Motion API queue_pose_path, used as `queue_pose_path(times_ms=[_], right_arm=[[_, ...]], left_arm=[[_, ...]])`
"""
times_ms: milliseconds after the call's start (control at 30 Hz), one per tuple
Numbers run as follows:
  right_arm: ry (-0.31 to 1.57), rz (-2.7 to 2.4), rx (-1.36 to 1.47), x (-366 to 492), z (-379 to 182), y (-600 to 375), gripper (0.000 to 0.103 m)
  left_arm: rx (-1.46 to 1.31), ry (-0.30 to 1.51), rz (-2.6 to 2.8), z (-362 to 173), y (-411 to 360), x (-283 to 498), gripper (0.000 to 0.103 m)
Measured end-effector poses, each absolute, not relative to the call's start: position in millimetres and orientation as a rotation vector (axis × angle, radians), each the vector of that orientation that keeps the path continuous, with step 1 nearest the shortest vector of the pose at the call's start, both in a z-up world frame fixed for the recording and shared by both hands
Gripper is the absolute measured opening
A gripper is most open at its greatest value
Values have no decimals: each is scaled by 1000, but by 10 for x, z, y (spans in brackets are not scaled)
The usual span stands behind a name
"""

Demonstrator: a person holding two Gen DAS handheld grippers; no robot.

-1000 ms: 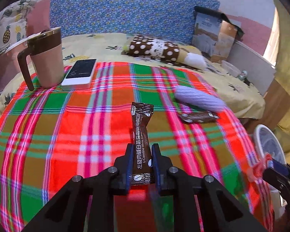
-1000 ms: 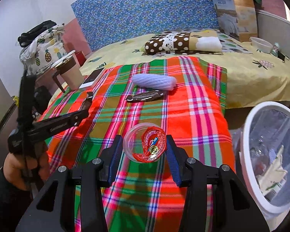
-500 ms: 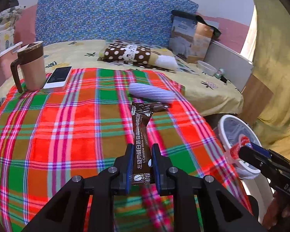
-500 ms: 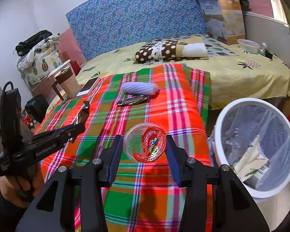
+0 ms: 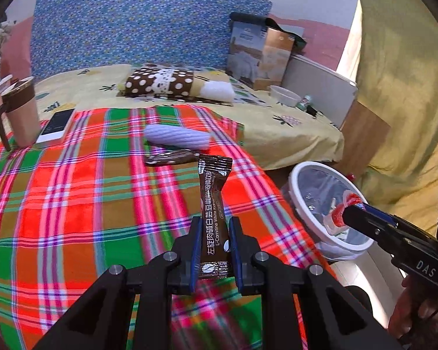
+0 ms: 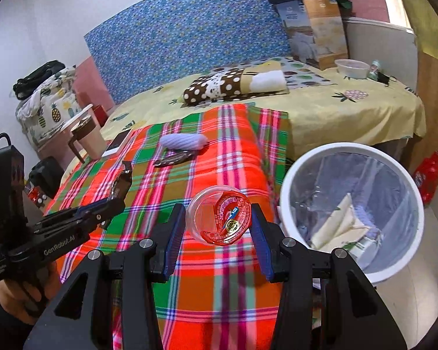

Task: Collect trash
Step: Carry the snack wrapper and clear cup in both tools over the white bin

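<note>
Plaid blanket (image 5: 73, 204) spread over the bed, a brown-lidded mug (image 5: 19, 113) at its far left corner, white phone (image 5: 56, 125) just beside it, polka-dot pillow (image 5: 160, 83) behind, carton (image 6: 315, 29) against the blue headboard (image 5: 131, 23).

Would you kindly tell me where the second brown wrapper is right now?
In the left wrist view the brown wrapper lies flat on the plaid blanket, just in front of the lilac ribbed object, far from the white bin at right.
</note>
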State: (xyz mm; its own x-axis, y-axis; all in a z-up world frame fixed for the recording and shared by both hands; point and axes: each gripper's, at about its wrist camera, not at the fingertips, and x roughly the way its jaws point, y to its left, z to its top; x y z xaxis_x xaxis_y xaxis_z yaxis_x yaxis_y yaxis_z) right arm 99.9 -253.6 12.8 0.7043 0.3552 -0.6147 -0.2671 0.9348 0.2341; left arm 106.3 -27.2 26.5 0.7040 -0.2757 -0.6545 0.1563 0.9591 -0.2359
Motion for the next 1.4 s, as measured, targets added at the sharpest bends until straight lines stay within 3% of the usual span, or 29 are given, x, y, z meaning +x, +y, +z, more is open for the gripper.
queue_pose_path(times_ms=[1400], right_arm=[[713,45,280,1037,-62,-3798,46]], left_arm=[[-60,834,-617,21,-2116,1571,19]])
